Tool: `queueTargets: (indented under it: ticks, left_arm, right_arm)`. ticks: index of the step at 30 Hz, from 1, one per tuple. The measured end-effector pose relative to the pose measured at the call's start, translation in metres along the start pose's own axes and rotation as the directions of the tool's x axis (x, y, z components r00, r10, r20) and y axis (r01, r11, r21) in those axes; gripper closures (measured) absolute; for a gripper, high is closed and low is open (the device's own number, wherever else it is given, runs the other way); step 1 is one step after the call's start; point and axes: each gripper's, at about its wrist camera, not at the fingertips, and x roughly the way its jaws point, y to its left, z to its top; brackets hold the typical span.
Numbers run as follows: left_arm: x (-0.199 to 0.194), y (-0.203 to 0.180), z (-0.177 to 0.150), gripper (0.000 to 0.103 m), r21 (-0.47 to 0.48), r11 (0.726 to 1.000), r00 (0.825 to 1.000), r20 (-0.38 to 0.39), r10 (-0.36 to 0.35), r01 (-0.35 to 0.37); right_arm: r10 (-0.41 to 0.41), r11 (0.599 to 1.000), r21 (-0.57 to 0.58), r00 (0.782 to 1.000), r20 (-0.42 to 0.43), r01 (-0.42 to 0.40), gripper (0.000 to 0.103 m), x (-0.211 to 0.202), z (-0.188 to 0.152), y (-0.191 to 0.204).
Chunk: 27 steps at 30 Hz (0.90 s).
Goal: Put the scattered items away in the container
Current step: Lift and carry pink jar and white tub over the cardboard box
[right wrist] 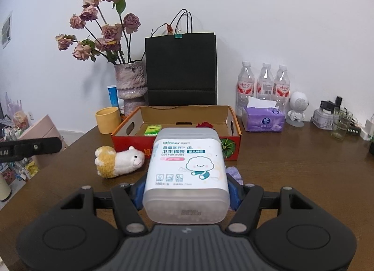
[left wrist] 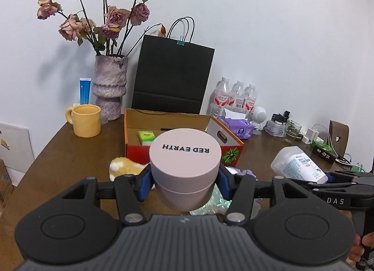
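With each tool clamped, left (left wrist: 184, 177) on the pink jar (left wrist: 185, 168), right (right wrist: 185, 192) on the cotton-bud box (right wrist: 186, 175), either smooth load risked slipping above the cardboard box (right wrist: 233, 116).

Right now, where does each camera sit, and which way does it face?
Left wrist: on the left gripper, facing the cardboard box and wall; its fingers clamp a pink jar.
Right wrist: on the right gripper, facing likewise; it clamps a cotton bud box.
Shared: cardboard box, vase, black bag, plush toy.
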Motion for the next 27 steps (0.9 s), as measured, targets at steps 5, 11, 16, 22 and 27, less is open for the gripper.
queueTargets:
  ticks: [5,11,16,22,27]
  left_arm:
    - [0.011,0.004,0.012,0.047,-0.023,1.000,1.000,-0.021,-0.015,0.015]
    - [0.021,0.003,0.031,0.047,-0.005,1.000,1.000,-0.026,-0.008,0.008]
    - [0.031,-0.001,0.052,0.047,0.003,1.000,1.000,-0.022,-0.001,0.001]
    - [0.051,-0.006,0.075,0.047,-0.015,1.000,0.999,-0.039,-0.002,0.002]
    - [0.070,-0.011,0.091,0.047,-0.013,1.000,0.999,-0.040,0.022,-0.022]
  right_arm:
    - [0.016,1.000,0.004,1.000,-0.015,-0.016,0.040,0.010,0.016,-0.001]
    - [0.010,1.000,-0.016,1.000,-0.019,-0.010,0.040,0.018,0.038,-0.002]
    - [0.001,1.000,-0.023,1.000,-0.018,-0.002,0.040,0.029,0.058,-0.002]
    - [-0.014,0.999,-0.043,1.000,-0.008,0.014,0.040,0.043,0.078,0.001]
    - [-0.044,0.998,-0.046,0.999,0.000,0.044,0.040,0.058,0.096,0.000]
